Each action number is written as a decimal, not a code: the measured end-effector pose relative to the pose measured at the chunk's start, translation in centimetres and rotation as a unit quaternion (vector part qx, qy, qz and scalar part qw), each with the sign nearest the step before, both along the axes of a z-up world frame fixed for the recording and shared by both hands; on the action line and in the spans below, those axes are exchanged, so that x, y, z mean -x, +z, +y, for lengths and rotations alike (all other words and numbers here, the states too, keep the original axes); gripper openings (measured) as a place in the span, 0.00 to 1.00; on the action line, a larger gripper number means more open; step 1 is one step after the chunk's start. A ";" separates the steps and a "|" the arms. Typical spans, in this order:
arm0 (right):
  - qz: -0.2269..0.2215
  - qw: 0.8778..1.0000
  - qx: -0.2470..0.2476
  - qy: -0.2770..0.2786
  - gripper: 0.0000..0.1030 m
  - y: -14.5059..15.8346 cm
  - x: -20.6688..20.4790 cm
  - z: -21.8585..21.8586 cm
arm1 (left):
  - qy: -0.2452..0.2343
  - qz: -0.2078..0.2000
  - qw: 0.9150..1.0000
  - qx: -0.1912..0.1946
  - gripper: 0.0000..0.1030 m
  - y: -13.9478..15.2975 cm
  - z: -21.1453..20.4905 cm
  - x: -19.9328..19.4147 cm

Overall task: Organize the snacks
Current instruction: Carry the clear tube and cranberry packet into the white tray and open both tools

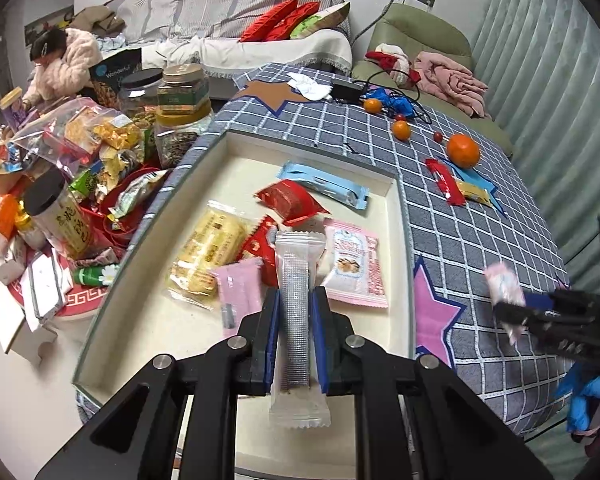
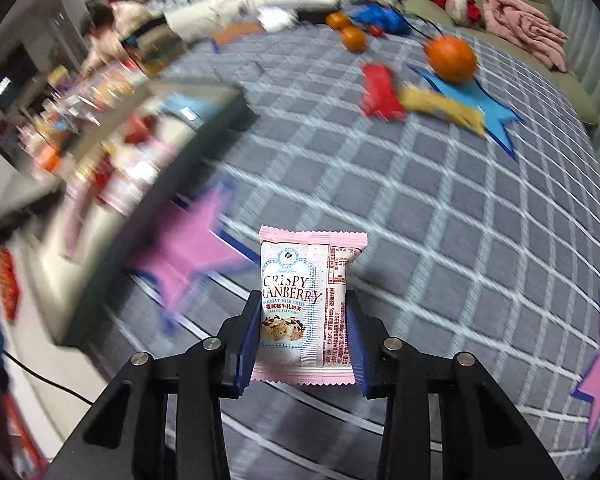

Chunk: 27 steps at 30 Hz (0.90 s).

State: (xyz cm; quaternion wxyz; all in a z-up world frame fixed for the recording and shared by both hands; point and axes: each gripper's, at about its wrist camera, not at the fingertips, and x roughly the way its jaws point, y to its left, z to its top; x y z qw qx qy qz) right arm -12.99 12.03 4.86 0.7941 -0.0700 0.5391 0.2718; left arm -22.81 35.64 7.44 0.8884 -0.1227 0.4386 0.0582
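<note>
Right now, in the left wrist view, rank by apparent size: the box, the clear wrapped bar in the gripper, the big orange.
1. box
2. clear wrapped bar, though nearness to the camera enlarges it
3. big orange

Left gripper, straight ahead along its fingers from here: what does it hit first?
Probably the red packet in the tray, just beyond the clear wafer bar held by the left gripper. Depth is uncertain.

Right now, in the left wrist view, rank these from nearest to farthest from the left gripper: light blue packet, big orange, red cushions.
From the left gripper:
1. Light blue packet, in the tray's far end.
2. Big orange, on the checked cloth, right.
3. Red cushions, on the sofa behind.
</note>
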 end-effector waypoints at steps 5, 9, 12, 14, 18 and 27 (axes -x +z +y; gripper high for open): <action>-0.017 0.999 -0.030 0.042 0.39 2.4 -0.9 5.0 | 0.013 -0.004 1.000 0.000 0.17 0.2 1.1 0.0; -0.025 0.996 -0.032 0.076 0.39 2.8 -1.4 9.6 | 0.018 0.000 1.000 -0.002 0.17 -0.1 1.5 -0.1; -0.028 0.995 -0.035 0.092 0.39 2.8 -1.8 12.2 | 0.019 0.003 1.000 -0.005 0.17 -0.4 1.6 -0.2; -0.025 0.994 -0.038 0.099 0.40 2.7 -2.4 13.4 | 0.018 0.006 1.000 -0.006 0.17 -0.6 1.7 -0.2; -0.022 0.993 -0.038 0.110 0.40 2.1 -4.0 15.0 | 0.020 0.010 1.000 -0.004 0.17 -1.0 2.1 -0.4; -0.014 0.994 -0.035 0.106 0.40 3.2 -1.0 15.9 | 0.020 0.019 1.000 -0.001 0.17 -1.7 2.4 -1.0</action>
